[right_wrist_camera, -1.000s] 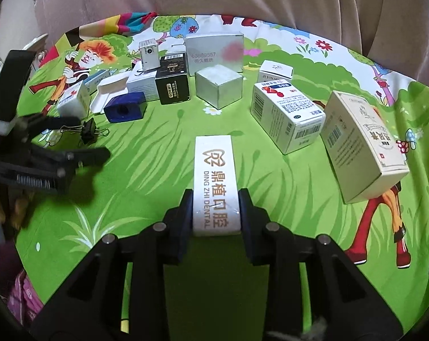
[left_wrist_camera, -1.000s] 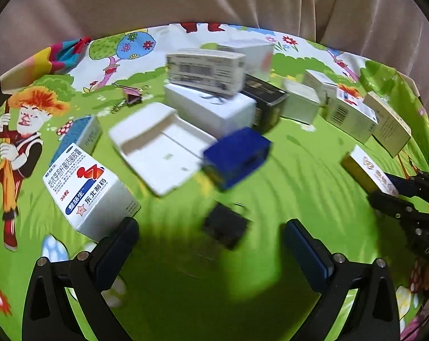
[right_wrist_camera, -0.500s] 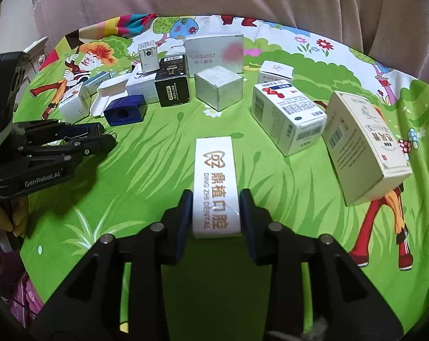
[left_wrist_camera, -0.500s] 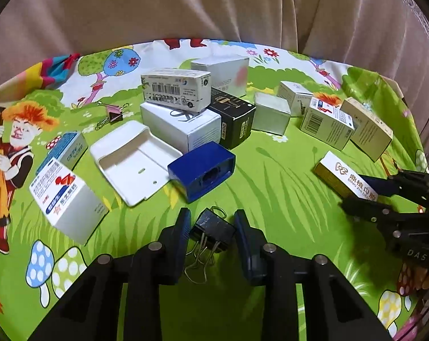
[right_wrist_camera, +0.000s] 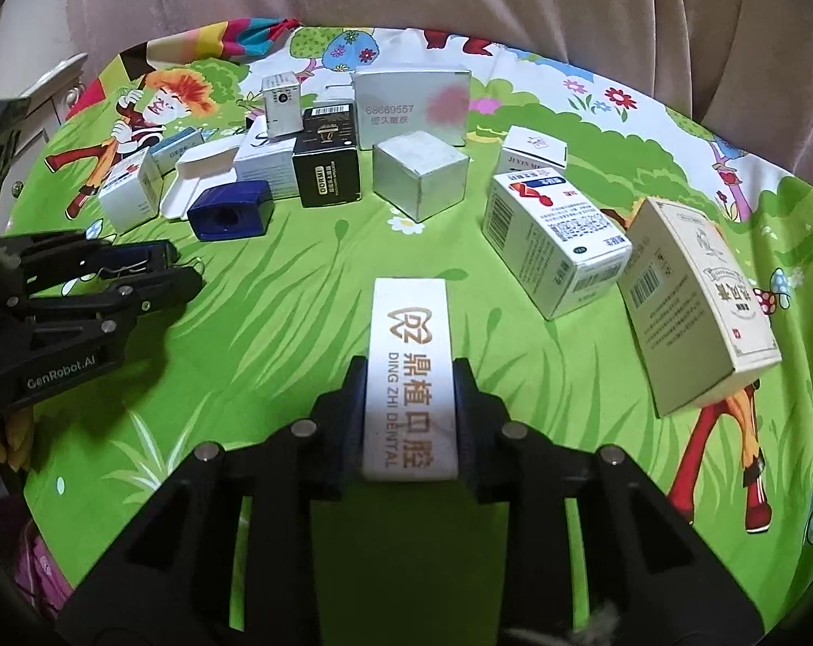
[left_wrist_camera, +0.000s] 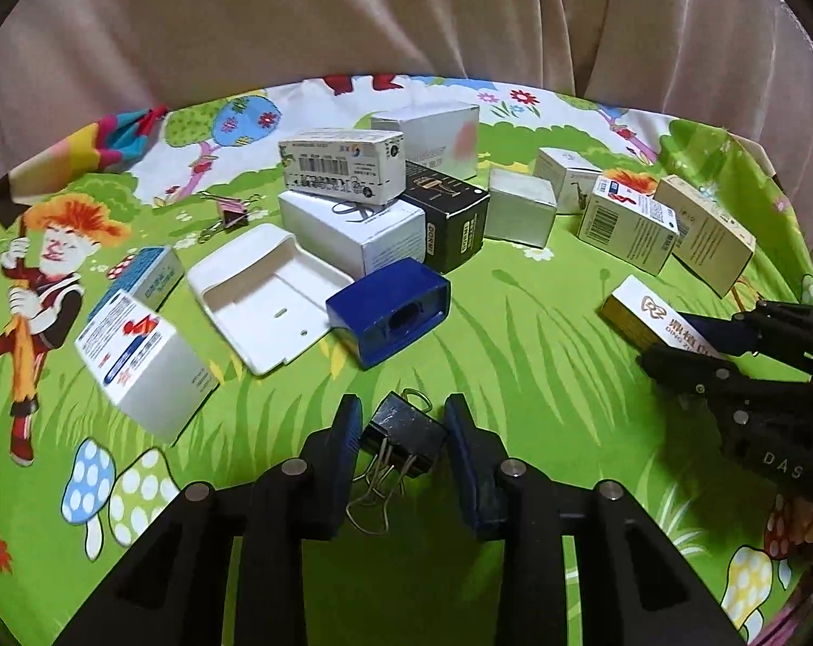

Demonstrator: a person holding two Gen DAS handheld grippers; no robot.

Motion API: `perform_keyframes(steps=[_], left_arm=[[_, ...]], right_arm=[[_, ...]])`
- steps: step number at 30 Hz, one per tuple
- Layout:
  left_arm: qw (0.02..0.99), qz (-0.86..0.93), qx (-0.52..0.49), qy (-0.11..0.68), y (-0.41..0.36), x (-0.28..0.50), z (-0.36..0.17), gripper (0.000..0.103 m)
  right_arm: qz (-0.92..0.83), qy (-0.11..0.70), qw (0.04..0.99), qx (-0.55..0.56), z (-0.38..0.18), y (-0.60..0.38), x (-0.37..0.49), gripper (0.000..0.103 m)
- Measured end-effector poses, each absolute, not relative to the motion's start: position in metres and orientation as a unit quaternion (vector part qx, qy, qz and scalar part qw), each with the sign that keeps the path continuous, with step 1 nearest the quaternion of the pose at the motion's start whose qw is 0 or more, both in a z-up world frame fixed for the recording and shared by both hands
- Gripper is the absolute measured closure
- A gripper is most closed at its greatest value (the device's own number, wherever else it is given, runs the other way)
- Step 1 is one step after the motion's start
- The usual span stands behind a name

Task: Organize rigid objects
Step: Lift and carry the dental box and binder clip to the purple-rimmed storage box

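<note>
My left gripper [left_wrist_camera: 403, 417] is shut on a black binder clip [left_wrist_camera: 403, 437] low over the green cartoon cloth; its wire handles hang toward me. My right gripper [right_wrist_camera: 409, 377] is shut on a long white dental box [right_wrist_camera: 410, 371] with gold print, which also shows at the right of the left wrist view [left_wrist_camera: 656, 317]. The left gripper shows at the left of the right wrist view [right_wrist_camera: 185, 272]. A blue sharpener box [left_wrist_camera: 390, 312] lies just beyond the clip.
Several boxes stand across the cloth: a white tray [left_wrist_camera: 261, 296], a white medicine box [left_wrist_camera: 142, 358], a black box [left_wrist_camera: 444, 226], a silver cube [right_wrist_camera: 419, 177], a red-and-blue printed box [right_wrist_camera: 554, 242] and a beige box [right_wrist_camera: 697, 301]. A pink binder clip [left_wrist_camera: 231, 212] lies far left. A brown curtain hangs behind.
My left gripper was open above the black binder clip, then dropped and shut on it. My right gripper has stayed shut on the dental box and hardly moved.
</note>
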State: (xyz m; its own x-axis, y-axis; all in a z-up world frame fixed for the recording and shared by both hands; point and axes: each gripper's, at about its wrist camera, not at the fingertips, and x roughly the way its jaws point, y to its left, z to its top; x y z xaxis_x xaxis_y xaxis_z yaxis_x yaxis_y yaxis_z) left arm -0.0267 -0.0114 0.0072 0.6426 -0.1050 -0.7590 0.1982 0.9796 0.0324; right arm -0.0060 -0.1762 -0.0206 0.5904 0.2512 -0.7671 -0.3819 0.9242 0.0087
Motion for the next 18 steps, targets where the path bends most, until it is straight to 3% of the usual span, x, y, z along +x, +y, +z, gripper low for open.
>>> perform_keyframes(steps=[10, 14, 18], left_arm=[[0.902, -0.067, 0.027, 0.425, -0.009, -0.032, 0.010, 0.071], [0.923, -0.050, 0.018, 0.382, -0.017, -0.057, 0.036, 0.071], [0.956, -0.035, 0.020, 0.289, -0.027, -0.087, 0.088, 0.071]], right_arm=[[0.172, 0.413, 0.891, -0.082, -0.019, -0.175, -0.007, 0.069], [0.167, 0.346, 0.923, -0.016, 0.005, -0.192, -0.034, 0.069], [0.149, 0.234, 0.961, -0.010, 0.047, -0.198, -0.085, 0.069]])
